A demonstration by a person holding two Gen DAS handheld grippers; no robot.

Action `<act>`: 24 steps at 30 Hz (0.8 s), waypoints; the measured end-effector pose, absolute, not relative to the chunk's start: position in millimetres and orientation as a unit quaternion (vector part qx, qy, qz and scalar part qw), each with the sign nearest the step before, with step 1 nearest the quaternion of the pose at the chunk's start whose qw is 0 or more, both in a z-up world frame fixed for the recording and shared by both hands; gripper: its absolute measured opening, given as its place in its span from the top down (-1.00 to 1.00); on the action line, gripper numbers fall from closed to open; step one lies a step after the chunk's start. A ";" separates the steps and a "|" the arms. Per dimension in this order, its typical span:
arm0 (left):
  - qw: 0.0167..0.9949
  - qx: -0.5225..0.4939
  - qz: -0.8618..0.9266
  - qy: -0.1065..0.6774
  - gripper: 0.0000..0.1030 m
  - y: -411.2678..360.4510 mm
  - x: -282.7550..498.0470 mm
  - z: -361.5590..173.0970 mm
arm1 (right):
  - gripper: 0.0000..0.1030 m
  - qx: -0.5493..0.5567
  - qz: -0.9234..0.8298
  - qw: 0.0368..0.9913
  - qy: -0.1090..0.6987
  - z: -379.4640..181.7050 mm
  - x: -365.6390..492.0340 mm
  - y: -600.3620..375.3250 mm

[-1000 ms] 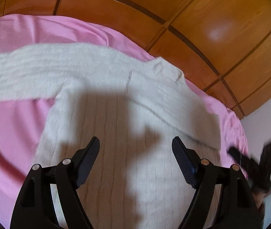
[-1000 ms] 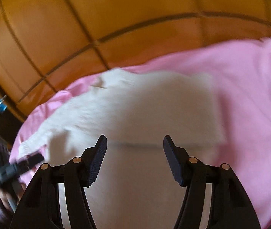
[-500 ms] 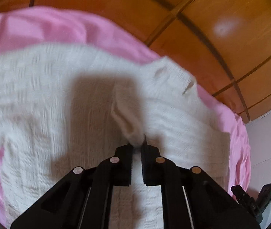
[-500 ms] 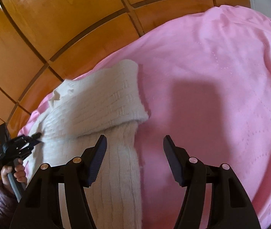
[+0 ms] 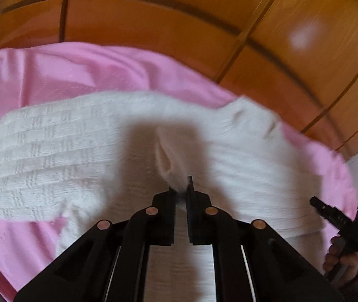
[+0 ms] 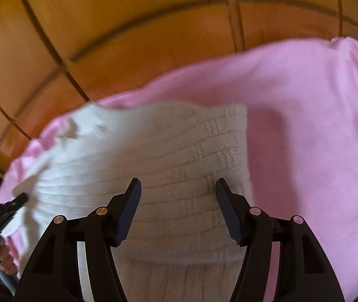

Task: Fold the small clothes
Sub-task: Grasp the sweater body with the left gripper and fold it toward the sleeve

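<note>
**Left gripper pinches the sweater, right one gapes above it**

The white knit sweater (image 5: 229,156) lies spread on the pink bedsheet (image 5: 65,75), wooden panelling (image 5: 179,12) at the far side; the left gripper (image 5: 182,196) has its jaws pressed together on a raised tuft of the sweater; the right gripper (image 6: 177,209) hangs with fingers spread wide above a folded-over sleeve (image 6: 204,138).

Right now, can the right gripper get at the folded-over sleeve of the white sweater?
Probably yes. The right gripper is open, and the sleeve lies on top of the white sweater just ahead of it, with nothing between. The left gripper is pinching fabric elsewhere.
</note>
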State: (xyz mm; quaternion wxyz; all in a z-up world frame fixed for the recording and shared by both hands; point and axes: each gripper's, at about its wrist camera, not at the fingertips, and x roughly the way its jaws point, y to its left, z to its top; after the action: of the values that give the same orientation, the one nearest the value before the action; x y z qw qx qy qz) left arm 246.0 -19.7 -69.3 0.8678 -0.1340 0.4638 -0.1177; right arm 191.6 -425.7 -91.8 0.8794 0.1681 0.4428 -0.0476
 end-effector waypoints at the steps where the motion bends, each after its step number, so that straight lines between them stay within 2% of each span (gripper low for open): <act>1: 0.865 -0.129 -0.114 0.471 0.73 -22.3 247.2 -74.0 | -0.21 0.164 -0.057 0.874 0.454 -104.1 197.1 -425.8; 5: 0.869 -0.130 -0.107 0.465 0.39 -16.8 240.4 -79.0 | -0.31 0.127 -0.068 0.885 0.444 -101.5 195.9 -411.5; 7: 0.872 -0.145 -0.102 0.457 0.04 -7.5 232.6 -74.8 | -0.32 0.119 -0.073 0.888 0.437 -91.5 188.7 -404.8; 9: 0.872 -0.167 -0.100 0.448 -0.06 5.8 223.0 -71.1 | -0.42 0.118 -0.068 0.896 0.423 -81.3 177.6 -395.4; 10: 0.871 -0.175 -0.098 0.448 -0.09 12.1 219.2 -70.2 | -0.48 0.116 -0.064 0.898 0.420 -78.9 172.7 -389.5; 15: 0.861 -0.233 -0.074 0.446 -0.13 59.8 190.9 -66.5 | -0.50 0.063 -0.030 0.900 0.431 -85.3 142.8 -341.0; 18: 0.858 -0.273 -0.063 0.431 -0.19 98.9 171.8 -65.2 | -0.63 0.034 -0.017 0.893 0.448 -103.2 134.4 -312.6; 20: 0.861 -0.299 -0.036 0.409 -0.21 130.7 157.3 -64.5 | -0.83 0.005 -0.031 0.895 0.445 -115.1 132.8 -299.5; 24: 0.851 -0.368 0.043 0.372 -0.21 210.7 128.5 -71.2 | -0.93 0.009 -0.037 0.894 0.447 -122.2 134.4 -298.3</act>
State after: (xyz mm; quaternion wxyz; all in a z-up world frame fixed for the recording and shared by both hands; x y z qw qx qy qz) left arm 128.5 210.7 -71.2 0.8509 -0.3681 0.3725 0.0426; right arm 134.4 -298.4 -122.2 0.8939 0.0093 0.4467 -0.0372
